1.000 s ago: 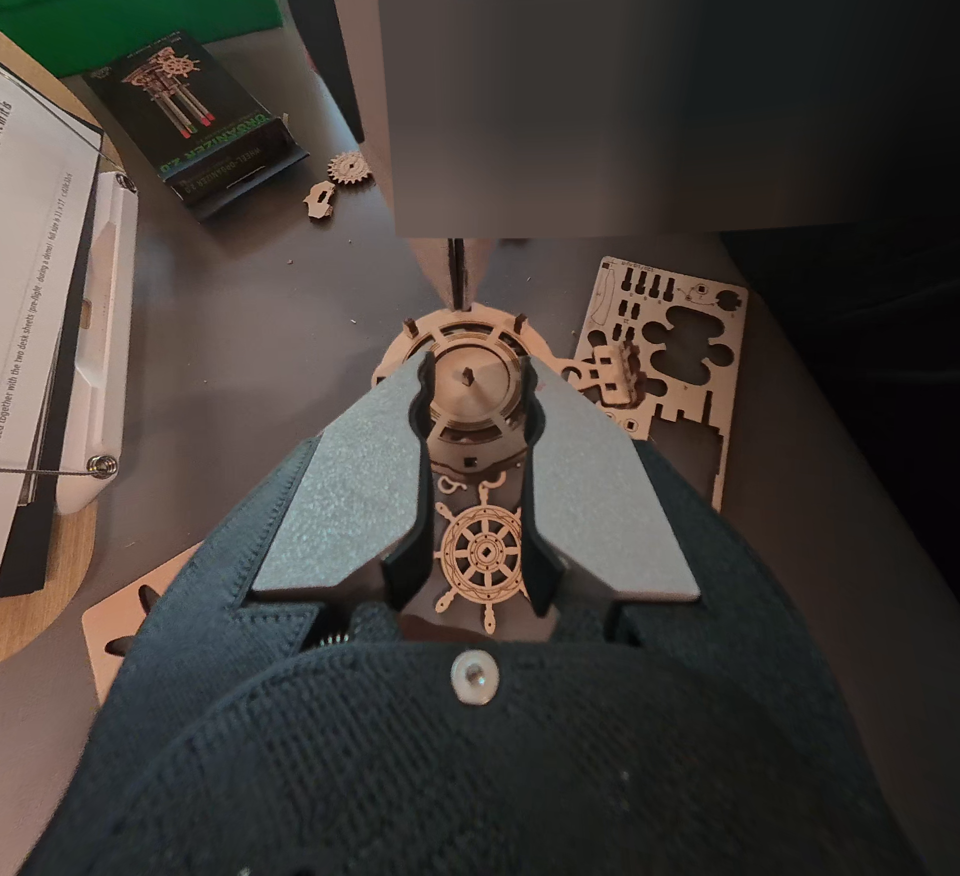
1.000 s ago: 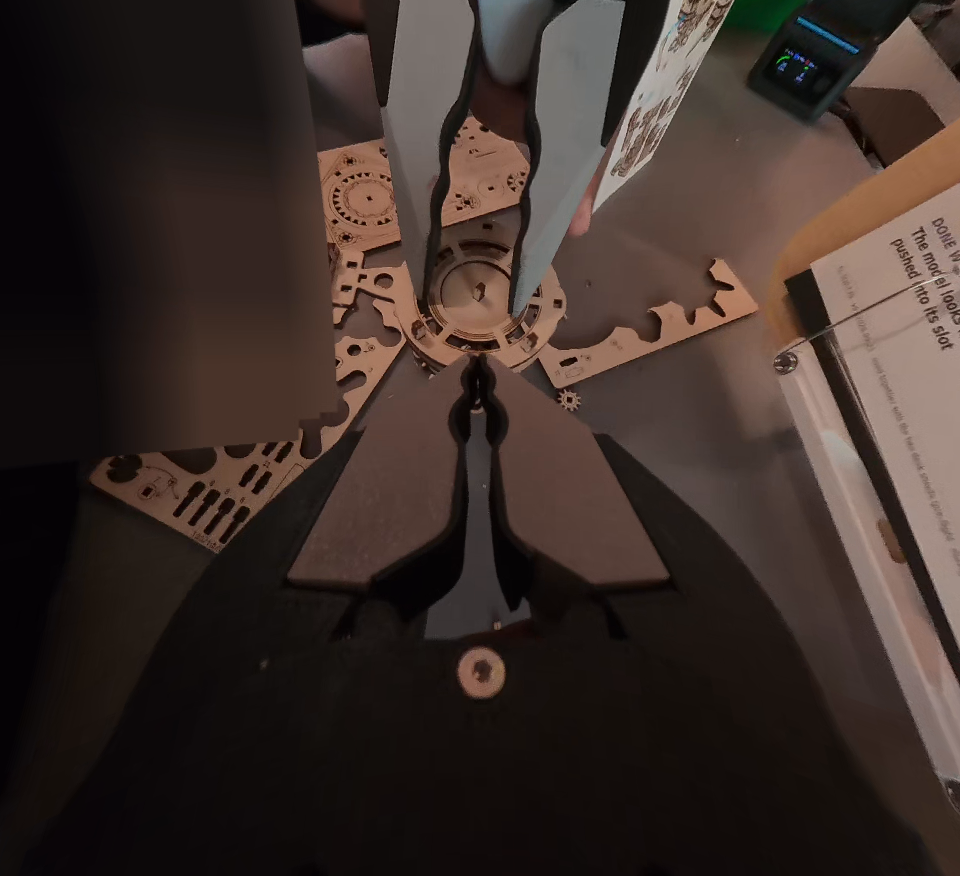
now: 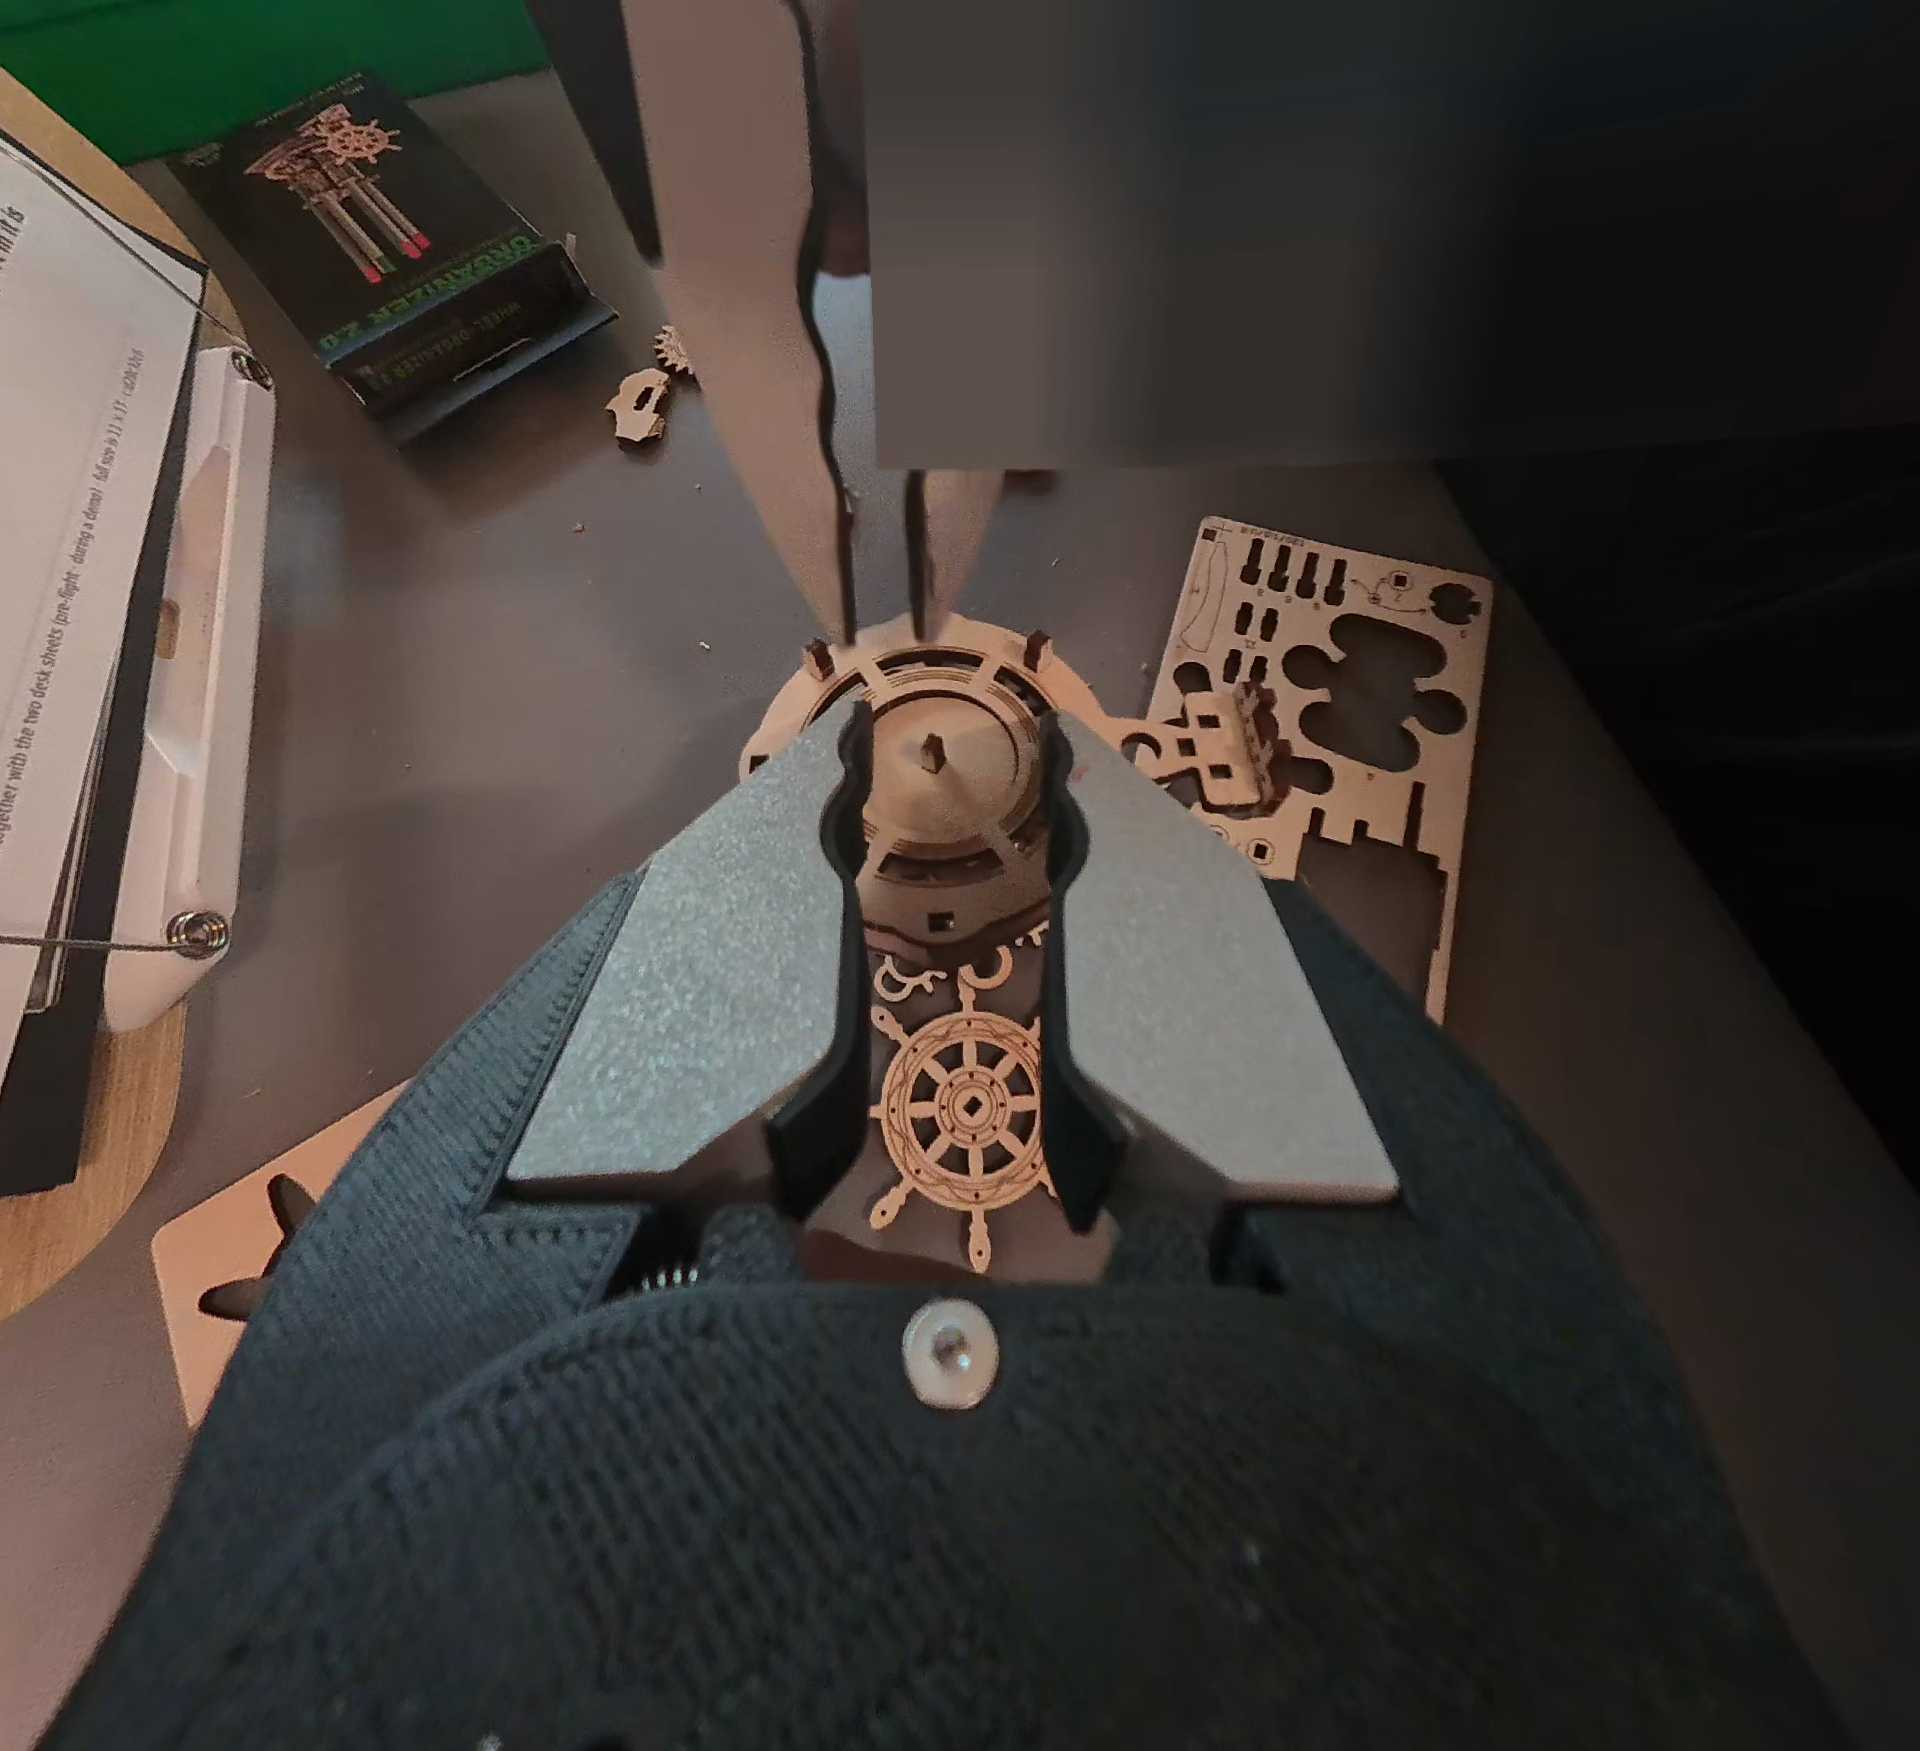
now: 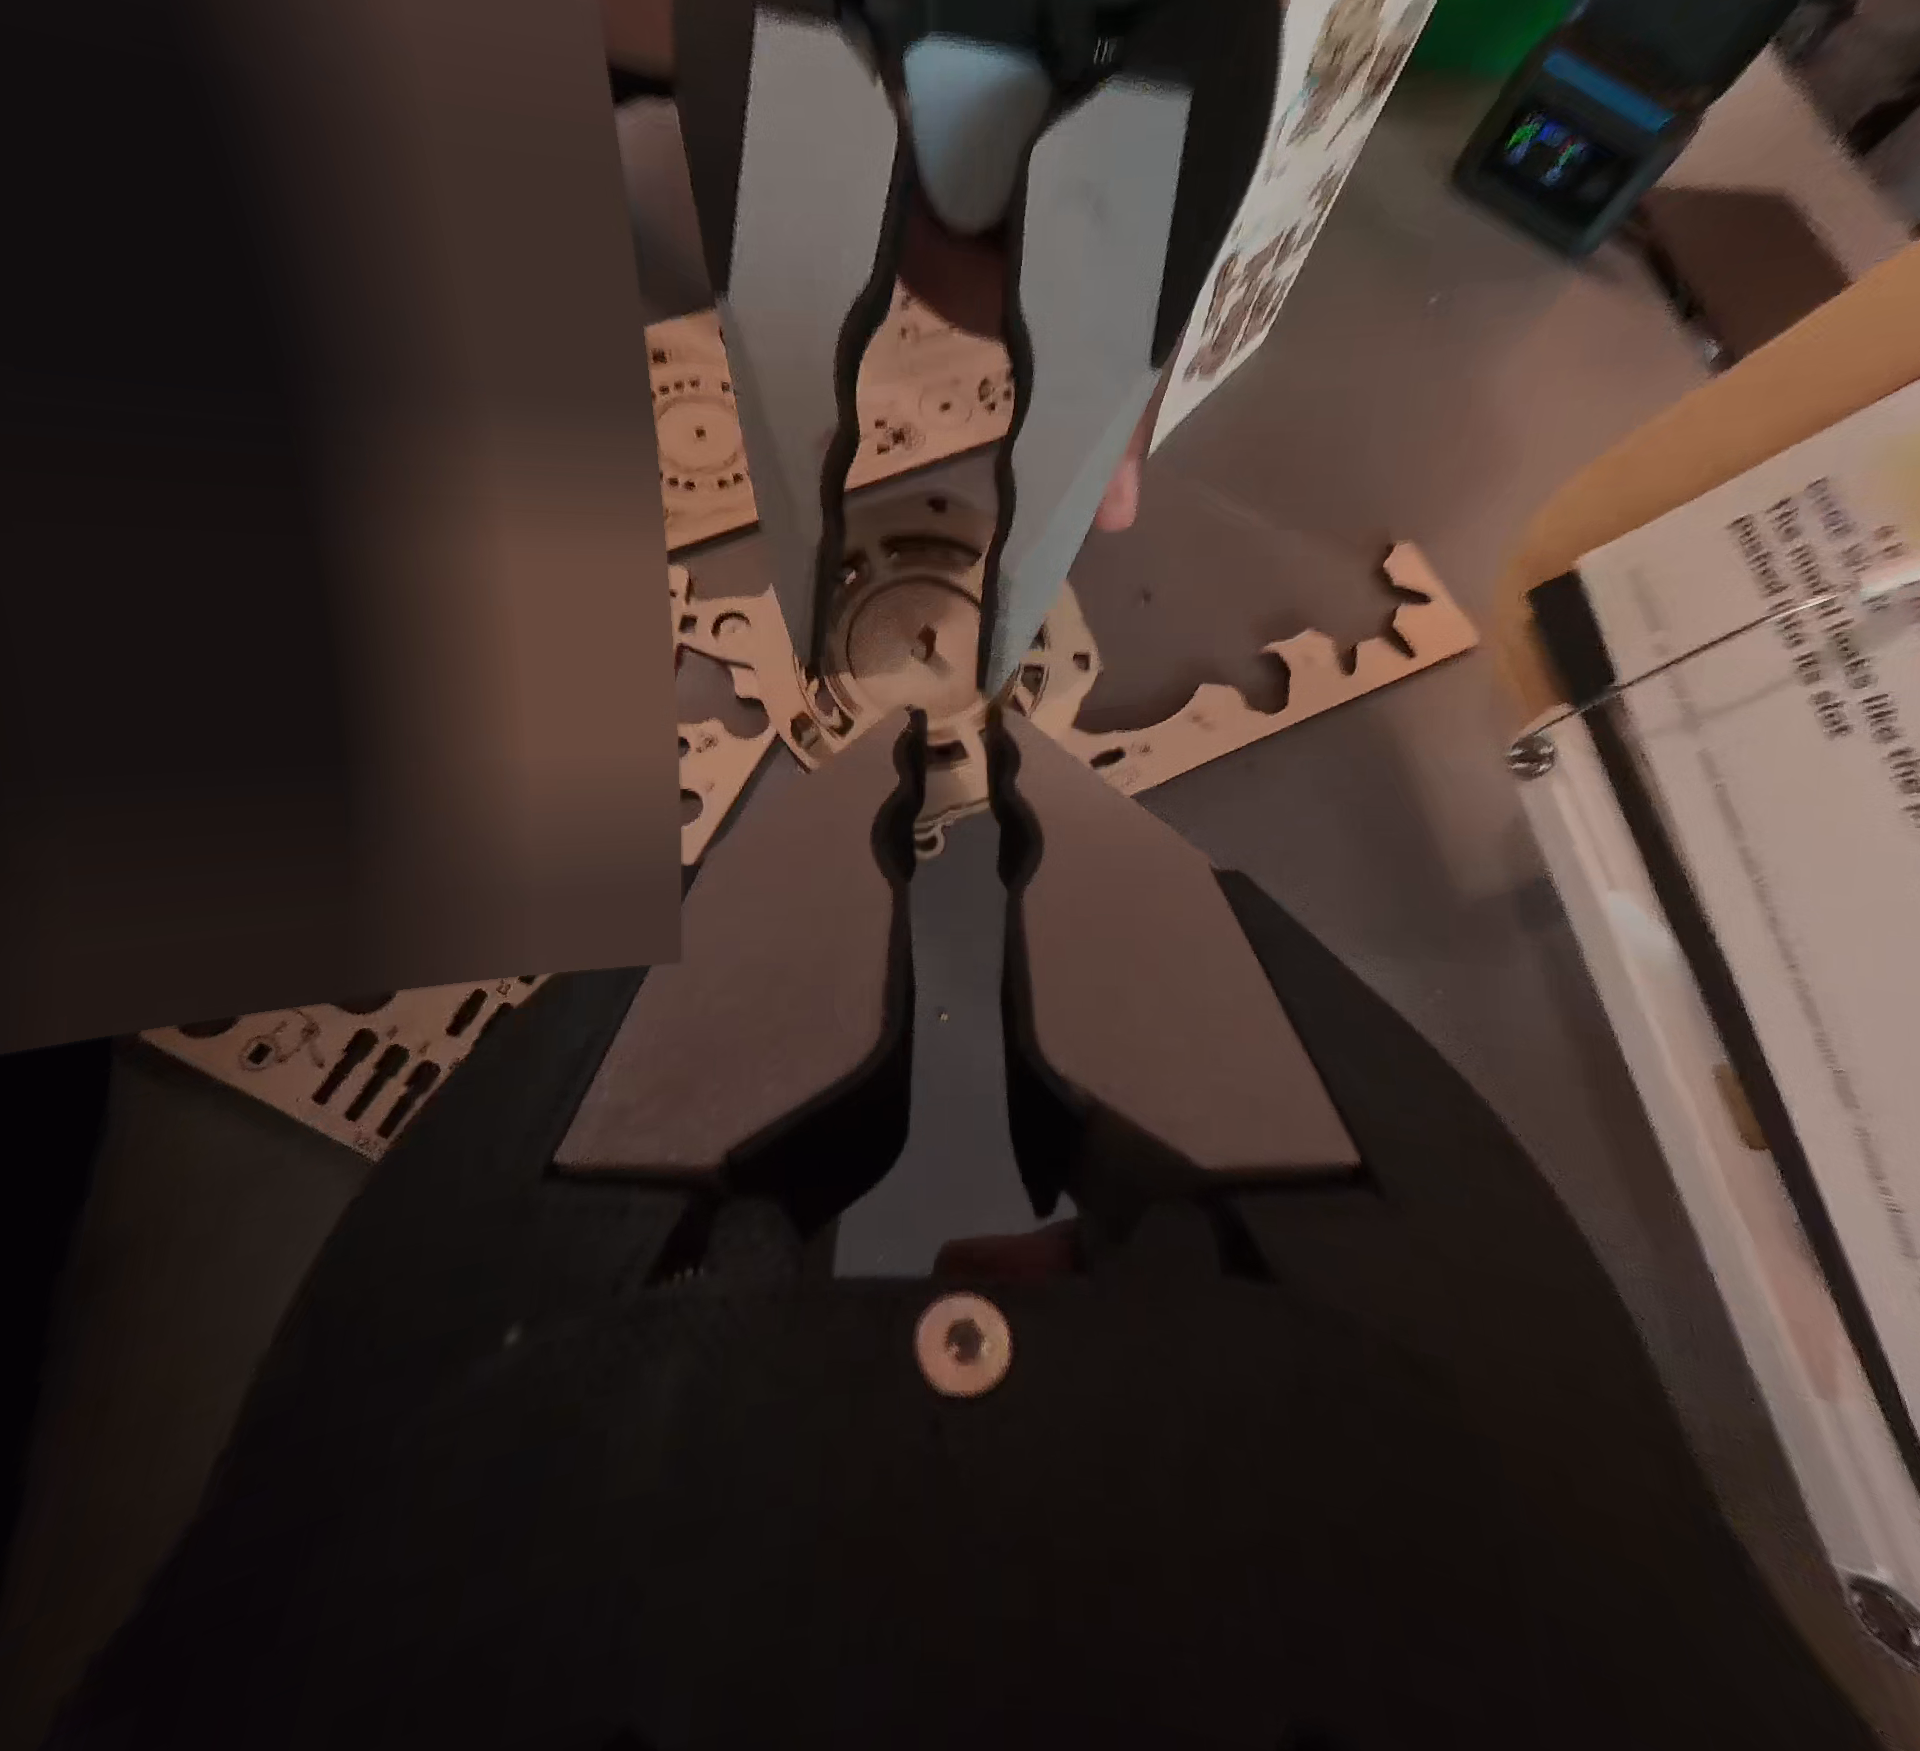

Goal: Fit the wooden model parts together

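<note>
The left gripper [image 3: 948, 745] pinches the round wooden model base [image 3: 940, 756], a pale layered disc with a slotted rim and a centre peg, on the grey table [image 3: 468, 662]. Beyond, the right gripper [image 4: 954, 725] hovers spread at its far edge.

Left tongs [image 3: 948, 745]: grey finger plates, matt speckled finish, black rubbery wavy liners; body of ribbed dark printed plastic with a shiny metal screw [image 3: 951, 1369]. Between the tongs, a round pale wooden hub [image 3: 940, 771], smooth, laser-cut. Right of them, a thin plywood sheet [image 3: 1340, 725]. Worktop [image 3: 468, 662] matt grey.
</note>
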Demonstrator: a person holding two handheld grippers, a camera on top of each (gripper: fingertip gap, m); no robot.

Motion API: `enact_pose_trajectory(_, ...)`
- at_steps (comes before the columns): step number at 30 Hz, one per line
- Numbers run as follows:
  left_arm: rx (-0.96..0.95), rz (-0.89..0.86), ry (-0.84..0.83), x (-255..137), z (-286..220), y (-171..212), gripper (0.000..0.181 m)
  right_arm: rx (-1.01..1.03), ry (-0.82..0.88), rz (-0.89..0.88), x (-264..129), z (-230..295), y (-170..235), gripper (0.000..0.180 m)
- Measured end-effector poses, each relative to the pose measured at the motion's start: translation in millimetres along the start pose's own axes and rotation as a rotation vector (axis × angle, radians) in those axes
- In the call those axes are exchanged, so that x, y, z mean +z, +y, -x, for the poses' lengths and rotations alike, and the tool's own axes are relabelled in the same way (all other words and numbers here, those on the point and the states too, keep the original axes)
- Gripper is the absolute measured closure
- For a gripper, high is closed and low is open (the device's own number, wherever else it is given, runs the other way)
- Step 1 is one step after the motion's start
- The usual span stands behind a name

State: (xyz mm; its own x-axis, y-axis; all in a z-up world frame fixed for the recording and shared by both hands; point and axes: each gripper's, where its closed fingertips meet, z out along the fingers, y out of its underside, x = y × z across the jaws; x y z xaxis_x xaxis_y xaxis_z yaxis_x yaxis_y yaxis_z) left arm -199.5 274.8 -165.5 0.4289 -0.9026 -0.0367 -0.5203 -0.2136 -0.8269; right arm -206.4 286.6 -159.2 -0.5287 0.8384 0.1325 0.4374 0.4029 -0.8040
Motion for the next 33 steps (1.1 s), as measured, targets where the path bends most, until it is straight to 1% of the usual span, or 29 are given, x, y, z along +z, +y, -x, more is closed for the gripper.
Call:
enact_pose_trajectory(1,0.001,-0.001,-0.002,0,0,0,0.151,-0.006,0.000,0.028,5,1,5,0.173)
enact_pose_trajectory(2,0.004,-0.002,-0.005,0,0,0,0.151,-0.012,0.010,0.015,5,1,4,0.179)
enact_pose_trajectory(3,0.005,-0.005,-0.004,0,0,0,0.151,-0.018,0.013,0.024,5,2,5,0.180)
enact_pose_trajectory(11,0.039,-0.008,-0.016,-4,-1,0,0.153,-0.067,0.019,0.075,6,3,5,0.180)
enact_pose_trajectory(16,0.014,-0.014,-0.058,-17,4,4,0.154,-0.069,0.016,0.073,5,3,4,0.180)
enact_pose_trajectory(20,-0.011,-0.031,-0.057,-21,4,7,0.155,-0.070,0.010,0.069,6,4,4,0.180)
enact_pose_trajectory(23,-0.042,-0.036,-0.048,-21,6,10,0.157,-0.067,-0.002,0.062,6,5,3,0.180)
enact_pose_trajectory(28,-0.111,-0.101,-0.010,-21,7,9,0.158,-0.051,-0.009,0.049,6,3,3,0.180)
enact_pose_trajectory(31,-0.058,-0.113,-0.023,-23,7,7,0.159,-0.053,-0.019,0.053,6,4,3,0.180)
enact_pose_trajectory(33,-0.064,-0.124,-0.031,-26,9,4,0.158,-0.058,-0.013,0.054,5,3,4,0.180)
